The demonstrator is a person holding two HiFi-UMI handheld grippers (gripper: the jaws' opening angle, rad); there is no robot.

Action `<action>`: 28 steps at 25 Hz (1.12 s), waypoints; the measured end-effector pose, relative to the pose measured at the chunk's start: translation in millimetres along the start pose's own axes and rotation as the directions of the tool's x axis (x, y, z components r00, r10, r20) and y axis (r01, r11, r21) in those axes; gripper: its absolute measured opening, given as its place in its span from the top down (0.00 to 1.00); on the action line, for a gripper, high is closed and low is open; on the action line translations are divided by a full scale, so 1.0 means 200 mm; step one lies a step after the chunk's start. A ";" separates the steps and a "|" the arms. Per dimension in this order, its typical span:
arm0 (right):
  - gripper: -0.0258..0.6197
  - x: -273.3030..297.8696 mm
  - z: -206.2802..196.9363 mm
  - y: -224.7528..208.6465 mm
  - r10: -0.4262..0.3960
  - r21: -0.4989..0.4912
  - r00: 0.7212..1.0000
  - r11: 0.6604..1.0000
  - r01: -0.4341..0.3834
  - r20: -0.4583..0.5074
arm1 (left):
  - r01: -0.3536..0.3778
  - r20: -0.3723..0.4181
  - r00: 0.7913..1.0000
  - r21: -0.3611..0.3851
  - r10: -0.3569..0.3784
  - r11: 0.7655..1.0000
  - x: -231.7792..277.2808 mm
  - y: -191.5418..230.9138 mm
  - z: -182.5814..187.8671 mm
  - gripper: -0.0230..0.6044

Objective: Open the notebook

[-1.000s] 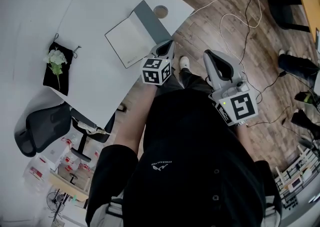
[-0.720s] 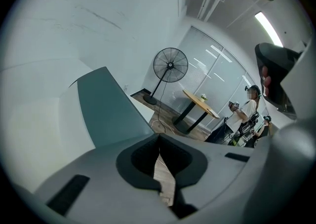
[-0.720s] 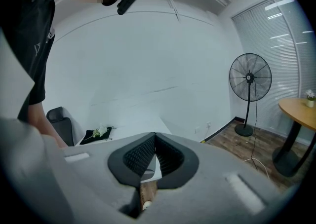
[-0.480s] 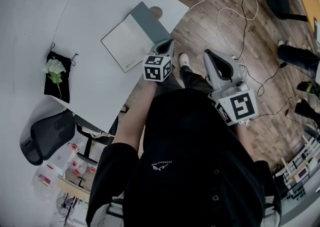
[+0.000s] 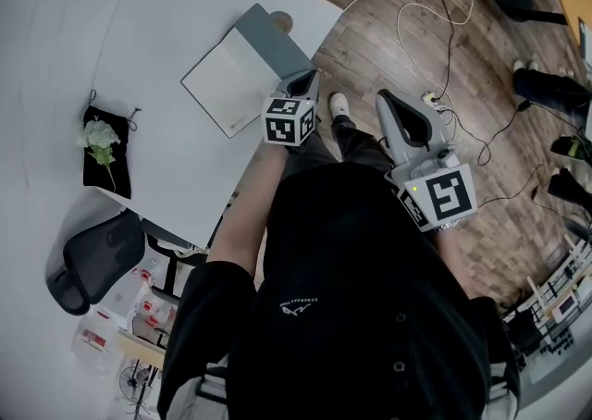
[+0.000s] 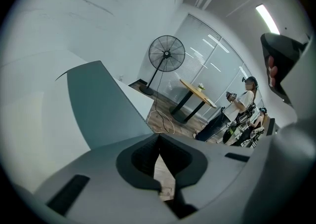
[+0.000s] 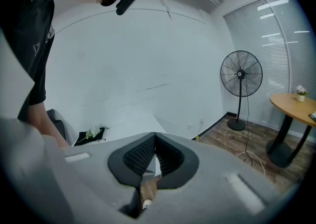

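The notebook [image 5: 225, 75] lies open on the white table [image 5: 139, 20], a blank white page to the left and its grey cover [image 5: 271, 37] flat to the right. In the left gripper view the grey cover [image 6: 101, 104] spreads just ahead of the jaws. My left gripper [image 5: 304, 79] hovers at the table's near edge beside the cover, its jaws shut [image 6: 158, 137] with nothing between them. My right gripper [image 5: 390, 102] is held off the table over the wooden floor, also shut [image 7: 155, 135] and empty.
A black pouch with a white flower [image 5: 104, 142] lies on the table's left part and shows again as a pouch [image 7: 90, 133] in the right gripper view. Cables [image 5: 435, 16] trail over the floor. An office chair [image 5: 92, 256] stands below the table. A standing fan [image 7: 241, 82] and a round table [image 7: 294, 109] lie beyond.
The head camera has drifted, so the table sits slightly lower left in view. The notebook stays open, and both grippers hold nearly the same places.
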State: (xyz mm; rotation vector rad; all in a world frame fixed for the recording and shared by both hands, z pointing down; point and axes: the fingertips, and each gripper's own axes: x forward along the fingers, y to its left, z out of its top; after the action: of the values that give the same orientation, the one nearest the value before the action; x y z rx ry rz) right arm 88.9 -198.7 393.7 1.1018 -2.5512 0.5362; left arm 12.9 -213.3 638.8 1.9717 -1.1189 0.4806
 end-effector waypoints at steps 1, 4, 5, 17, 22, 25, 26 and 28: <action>0.95 0.00 0.00 0.00 -0.002 0.002 1.000 1.000 0.002 -0.001 | 0.001 -0.004 1.000 0.000 -0.001 1.000 0.01 0.00 0.00 0.95; 0.95 0.00 -0.01 -0.01 -0.012 0.007 1.000 1.000 0.012 -0.004 | 0.005 -0.022 1.000 0.002 -0.005 1.000 0.03 0.01 -0.02 0.95; 0.95 0.00 -0.01 -0.01 -0.016 0.009 1.000 1.000 0.016 -0.005 | 0.006 -0.028 1.000 0.002 -0.006 1.000 0.03 0.01 -0.02 0.95; 0.95 0.02 -0.03 -0.03 -0.031 0.027 0.999 0.999 0.032 -0.024 | 0.021 -0.082 0.996 -0.005 -0.022 1.000 0.11 0.03 -0.07 0.95; 0.95 0.03 -0.04 -0.03 -0.024 0.026 0.999 0.999 0.025 -0.029 | 0.015 -0.105 0.994 -0.011 -0.017 1.000 0.14 0.04 -0.08 0.95; 0.95 0.04 -0.05 -0.03 -0.023 0.030 0.999 0.999 0.024 -0.032 | 0.010 -0.114 0.993 -0.014 -0.012 1.000 0.15 0.05 -0.10 0.95; 0.95 0.04 -0.05 -0.04 -0.023 0.031 0.999 0.999 0.024 -0.033 | 0.009 -0.117 0.993 -0.016 -0.011 1.000 0.16 0.05 -0.10 0.95; 0.95 0.05 -0.05 -0.04 -0.022 0.032 0.999 0.999 0.023 -0.034 | 0.008 -0.122 0.992 -0.018 -0.010 1.000 0.16 0.05 -0.10 0.95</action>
State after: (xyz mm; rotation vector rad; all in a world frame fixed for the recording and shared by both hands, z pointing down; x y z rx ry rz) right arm 90.4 -205.8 407.9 1.1218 -2.5061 0.5871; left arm 22.6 -218.0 676.9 1.9046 -1.0339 0.5772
